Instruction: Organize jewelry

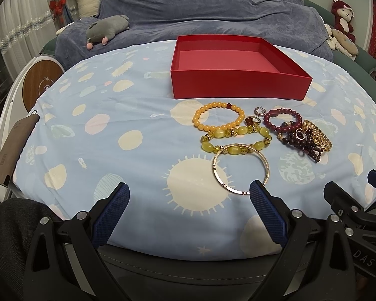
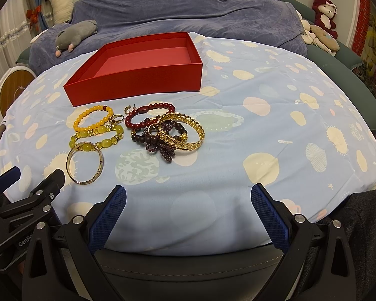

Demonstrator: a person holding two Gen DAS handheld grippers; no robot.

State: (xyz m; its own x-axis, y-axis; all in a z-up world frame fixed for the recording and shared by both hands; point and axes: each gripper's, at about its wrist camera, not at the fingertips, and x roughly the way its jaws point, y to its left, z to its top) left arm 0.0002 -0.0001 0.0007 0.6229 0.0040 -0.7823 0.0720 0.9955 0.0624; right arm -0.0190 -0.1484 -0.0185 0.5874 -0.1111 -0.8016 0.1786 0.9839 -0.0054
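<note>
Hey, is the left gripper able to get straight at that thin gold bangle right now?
Probably yes. The left gripper is open and empty, and the gold bangle lies flat just ahead of its right fingertip. Only the bangle's far edge overlaps the yellow-green bead bracelet; its near rim lies free.

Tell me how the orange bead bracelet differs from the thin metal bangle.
The orange bead bracelet is a string of round beads, with one dark red bead; the metal bangle is a thin, smooth-looking hoop. The bracelet lies nearer the red box; the bangle lies nearest the tools, overlapping the yellow-green bracelet. Both lie flat on the cloth, outside the box.
</note>
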